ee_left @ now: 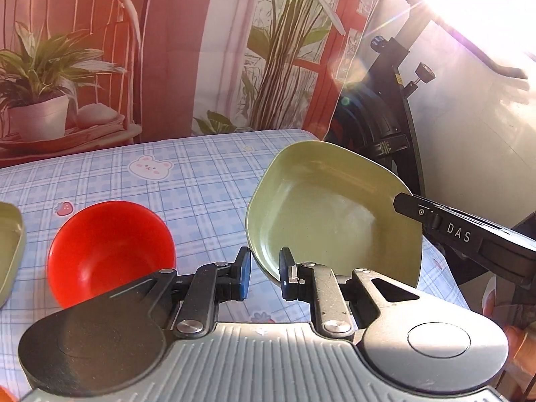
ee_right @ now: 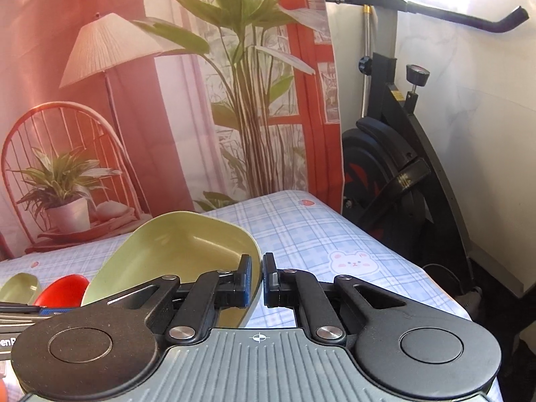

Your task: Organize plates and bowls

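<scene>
A pale green square bowl (ee_left: 328,214) hangs tilted above the table, held from two sides. My left gripper (ee_left: 266,274) is shut on its near lower rim, one pad on each side of the wall. My right gripper (ee_right: 258,278) is shut on the opposite rim of the same green bowl (ee_right: 181,248), and its black fingers (ee_left: 407,206) reach in from the right in the left wrist view. A red round bowl (ee_left: 110,251) sits on the table to the left, also visible as the red bowl (ee_right: 63,289). A second green dish (ee_left: 10,251) lies at the far left edge.
The table wears a blue checked cloth (ee_left: 187,181) with bear prints; its right edge (ee_right: 385,244) drops off near a black exercise bike (ee_right: 395,167). A printed backdrop (ee_left: 167,50) with plants and a chair hangs behind the table's far edge.
</scene>
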The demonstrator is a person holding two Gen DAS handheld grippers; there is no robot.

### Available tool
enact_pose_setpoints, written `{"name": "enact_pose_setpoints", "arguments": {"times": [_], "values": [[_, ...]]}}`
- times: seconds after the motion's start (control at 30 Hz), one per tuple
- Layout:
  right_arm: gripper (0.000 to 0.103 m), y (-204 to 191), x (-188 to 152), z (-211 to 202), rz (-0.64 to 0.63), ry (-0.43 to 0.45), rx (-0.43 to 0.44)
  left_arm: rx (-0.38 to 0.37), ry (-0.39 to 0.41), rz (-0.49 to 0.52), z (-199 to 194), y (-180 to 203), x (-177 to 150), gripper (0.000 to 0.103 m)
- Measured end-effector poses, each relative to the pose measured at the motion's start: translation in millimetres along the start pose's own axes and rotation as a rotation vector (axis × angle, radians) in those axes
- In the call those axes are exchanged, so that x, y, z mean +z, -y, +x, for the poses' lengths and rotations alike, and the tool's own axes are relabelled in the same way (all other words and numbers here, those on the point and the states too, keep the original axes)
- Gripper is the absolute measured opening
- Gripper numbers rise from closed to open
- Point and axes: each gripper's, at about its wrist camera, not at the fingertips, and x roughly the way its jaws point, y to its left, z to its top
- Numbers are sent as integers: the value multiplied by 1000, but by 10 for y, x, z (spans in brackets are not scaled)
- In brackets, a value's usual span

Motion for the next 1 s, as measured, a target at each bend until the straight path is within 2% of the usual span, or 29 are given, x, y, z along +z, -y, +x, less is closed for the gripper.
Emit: {"name": "enact_pose_setpoints", "arguments": {"times": [0.33,0.73,0.9,1.0], "values": [[7,-879,65,-729,-73,56,109,51,72,-98,-1055,-521,-197,19],[7,-2013,-65,-1276,-107,35,284,140,203,-204,-2346,-1179,-511,19],[9,-2432,-253,-1471,-127,17,366,194,242,-181,-2800,-1411,-641,19],[9,-2635,-382,-1530,-145,-5,395,208,249,-180,-2943,-1524,-746,19]]}}
